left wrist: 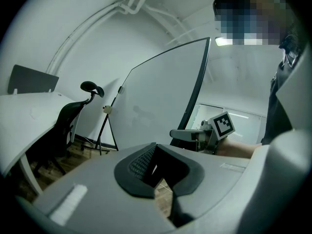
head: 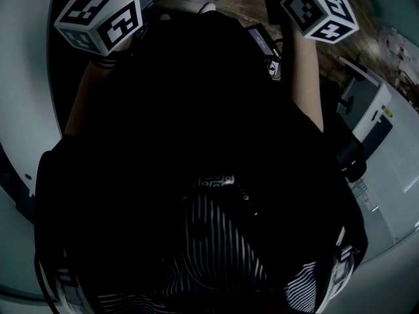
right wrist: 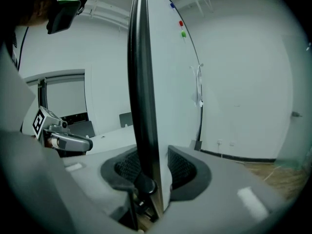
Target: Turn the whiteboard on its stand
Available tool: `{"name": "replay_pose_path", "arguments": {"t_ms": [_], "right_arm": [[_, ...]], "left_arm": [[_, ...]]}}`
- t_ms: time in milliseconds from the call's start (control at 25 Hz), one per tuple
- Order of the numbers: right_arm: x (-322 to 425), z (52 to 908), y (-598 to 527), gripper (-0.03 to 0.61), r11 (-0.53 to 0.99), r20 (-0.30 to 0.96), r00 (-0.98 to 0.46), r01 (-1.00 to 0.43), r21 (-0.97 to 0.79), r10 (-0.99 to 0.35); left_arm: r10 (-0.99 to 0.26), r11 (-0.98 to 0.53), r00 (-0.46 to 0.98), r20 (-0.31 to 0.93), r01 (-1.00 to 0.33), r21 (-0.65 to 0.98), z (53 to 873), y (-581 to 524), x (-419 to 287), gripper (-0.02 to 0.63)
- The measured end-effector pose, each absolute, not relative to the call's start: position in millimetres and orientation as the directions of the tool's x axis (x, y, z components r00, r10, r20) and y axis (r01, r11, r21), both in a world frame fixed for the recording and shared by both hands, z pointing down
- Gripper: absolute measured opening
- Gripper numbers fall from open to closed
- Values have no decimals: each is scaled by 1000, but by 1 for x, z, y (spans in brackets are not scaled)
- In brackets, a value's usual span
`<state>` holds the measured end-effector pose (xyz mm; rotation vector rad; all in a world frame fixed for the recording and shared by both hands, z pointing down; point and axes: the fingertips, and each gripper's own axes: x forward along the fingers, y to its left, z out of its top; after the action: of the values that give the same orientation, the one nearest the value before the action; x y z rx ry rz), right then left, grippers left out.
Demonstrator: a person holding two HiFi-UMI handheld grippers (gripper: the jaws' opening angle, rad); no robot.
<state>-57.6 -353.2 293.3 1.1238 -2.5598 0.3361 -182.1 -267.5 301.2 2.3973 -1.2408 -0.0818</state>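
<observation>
White with a dark frame, the whiteboard (right wrist: 173, 82) stands upright before us, edge-on in the right gripper view. The right tongs (right wrist: 155, 167) are clamped on that frame edge. The left tongs (left wrist: 156, 162) are together, empty and clear of the board. We judge the grasp step complete. Next, swing the edge sideways steadily, keeping the grip square so that the board pivots without slipping.

The camera on the left gripper (left wrist: 157, 175) and the one on the right gripper (right wrist: 151, 177) sit close behind their jaws, looking forward. Both see the whiteboard (left wrist: 156, 99) and the other gripper. The head camera looks steeply down from behind both grippers.
</observation>
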Motion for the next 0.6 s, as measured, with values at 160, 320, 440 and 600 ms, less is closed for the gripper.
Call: {"name": "replay_pose_path", "arguments": {"t_ms": [160,320,440,600], "right_arm": [[-27,297,-360,138,623,390,-605,-777,-95,-695],[35,291,-366,114,551,380,-542,-829,-98,-749],[75,294,-372,101,497,382,-485,-864,-75,-787],[115,300,-383,98,464,392,-446,-884,-54,-805]], "left_arm": [[-777,-511,611,151,-753,415,308,-273,-177,1],[-748,-552,648,146,-728,405,298,-279,-141,2],[-721,-581,676,151,-709,401,304,-279,-122,2],[-695,-597,698,172,-694,402,313,-284,-100,2]]}}
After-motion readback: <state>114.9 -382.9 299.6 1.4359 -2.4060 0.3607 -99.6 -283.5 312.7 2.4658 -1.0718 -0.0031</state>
